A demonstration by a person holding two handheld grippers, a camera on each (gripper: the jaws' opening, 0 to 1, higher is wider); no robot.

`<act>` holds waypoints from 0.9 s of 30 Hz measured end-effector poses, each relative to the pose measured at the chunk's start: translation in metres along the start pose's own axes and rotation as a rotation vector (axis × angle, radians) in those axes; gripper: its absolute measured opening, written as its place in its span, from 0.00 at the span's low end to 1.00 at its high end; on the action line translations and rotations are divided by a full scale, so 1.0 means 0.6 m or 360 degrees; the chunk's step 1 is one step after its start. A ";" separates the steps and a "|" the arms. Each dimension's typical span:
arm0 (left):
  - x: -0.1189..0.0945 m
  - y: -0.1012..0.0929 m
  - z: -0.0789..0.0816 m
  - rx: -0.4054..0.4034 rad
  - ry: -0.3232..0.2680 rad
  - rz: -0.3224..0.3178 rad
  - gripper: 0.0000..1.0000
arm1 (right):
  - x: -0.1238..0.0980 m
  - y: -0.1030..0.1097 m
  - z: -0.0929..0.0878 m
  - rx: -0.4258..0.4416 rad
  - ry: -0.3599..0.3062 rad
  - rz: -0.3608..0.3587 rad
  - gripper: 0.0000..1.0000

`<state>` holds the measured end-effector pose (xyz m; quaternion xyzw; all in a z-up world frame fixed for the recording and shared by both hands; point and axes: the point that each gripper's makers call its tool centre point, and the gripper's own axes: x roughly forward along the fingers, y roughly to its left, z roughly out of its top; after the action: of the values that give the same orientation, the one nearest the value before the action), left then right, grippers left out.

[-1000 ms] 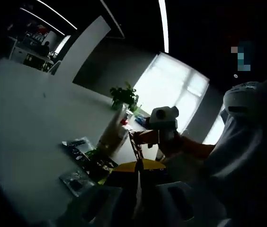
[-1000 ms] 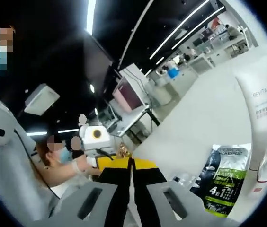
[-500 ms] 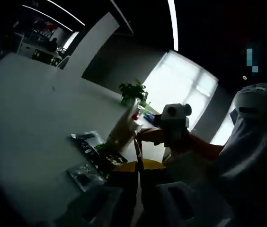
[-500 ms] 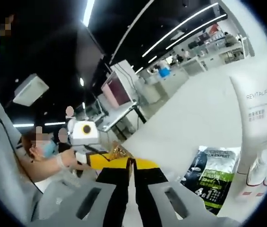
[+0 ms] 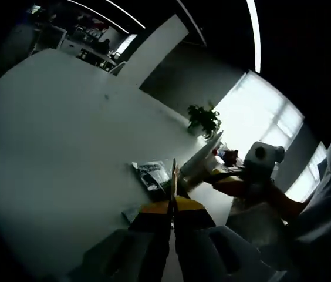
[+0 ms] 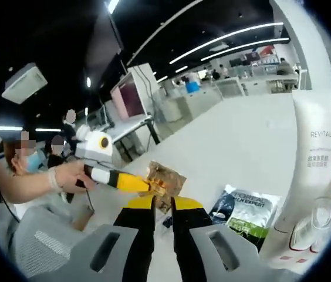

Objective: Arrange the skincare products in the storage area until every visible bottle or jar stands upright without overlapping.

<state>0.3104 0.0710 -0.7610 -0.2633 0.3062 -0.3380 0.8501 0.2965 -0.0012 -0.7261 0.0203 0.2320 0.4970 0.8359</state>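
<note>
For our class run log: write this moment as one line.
left gripper: shut on gold sachet | right gripper: also shut on it | white tube: upright | green sachet: flat on table

Both views ride low over the white table (image 5: 54, 135), facing each other across it.

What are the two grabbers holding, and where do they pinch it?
Both hold one gold foil packet. The left gripper pinches its left edge; the right gripper pinches its bottom edge.
</note>
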 end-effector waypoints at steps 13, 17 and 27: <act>0.049 0.049 0.009 -0.0076 0.0040 0.0130 0.00 | 0.055 -0.011 -0.023 -0.0249 0.0114 -0.0035 0.12; 0.059 0.055 0.001 -0.0105 0.0066 0.0177 0.00 | 0.069 -0.025 -0.025 -0.0320 0.0128 -0.0064 0.10; 0.076 0.082 0.000 -0.0112 0.0098 0.0298 0.00 | 0.099 -0.051 -0.052 -0.0407 0.0216 -0.0140 0.09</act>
<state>0.3575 0.0683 -0.8086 -0.2527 0.3671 -0.2539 0.8584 0.3326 0.0271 -0.7842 -0.1303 0.2235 0.4856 0.8350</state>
